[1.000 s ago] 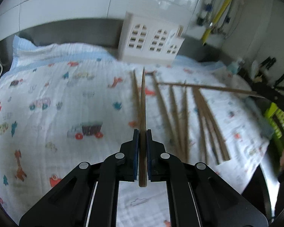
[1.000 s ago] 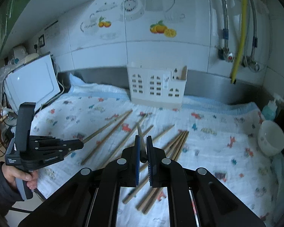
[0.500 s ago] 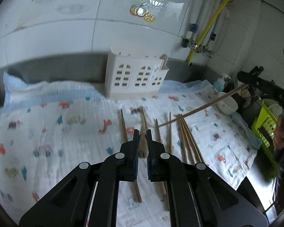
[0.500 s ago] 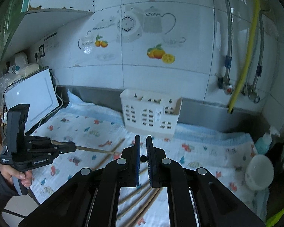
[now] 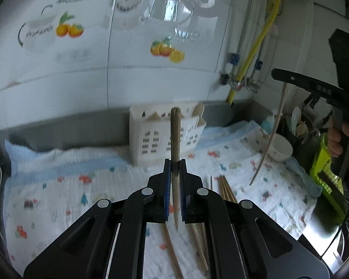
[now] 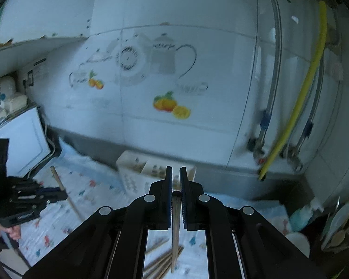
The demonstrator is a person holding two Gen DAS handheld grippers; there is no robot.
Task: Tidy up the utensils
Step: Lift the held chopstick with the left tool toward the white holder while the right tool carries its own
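The left chopstick [image 5: 175, 137] stands nearly upright, pinched between the pads of the left gripper [image 5: 175, 169], its thick end above the fingertips and its thin end hanging below them; the right chopstick [image 6: 175, 227] hangs likewise in the right gripper [image 6: 176, 179], clamped low between the pads with its round top just showing in the gap and its shaft pointing down toward the cloth.

The left wrist view shows the front of the white utensil holder [image 5: 151, 139], with its arched window cut-outs, standing at the back of the patterned cloth [image 5: 58, 186] directly behind the left chopstick; it also shows the right gripper from outside, at the far right, with the right chopstick dangling below it beside a white bowl [image 5: 280, 147]. The right wrist view looks down into the holder's open compartments, just beyond the fingertips, and catches the left gripper at the left edge with the left chopstick slanting through it; the frame is blurred.

Loose chopsticks [image 5: 225, 187] lie on the cloth below both grippers; a yellow hose [image 6: 300, 102] runs down the tiled wall [image 6: 151, 34] to the right.
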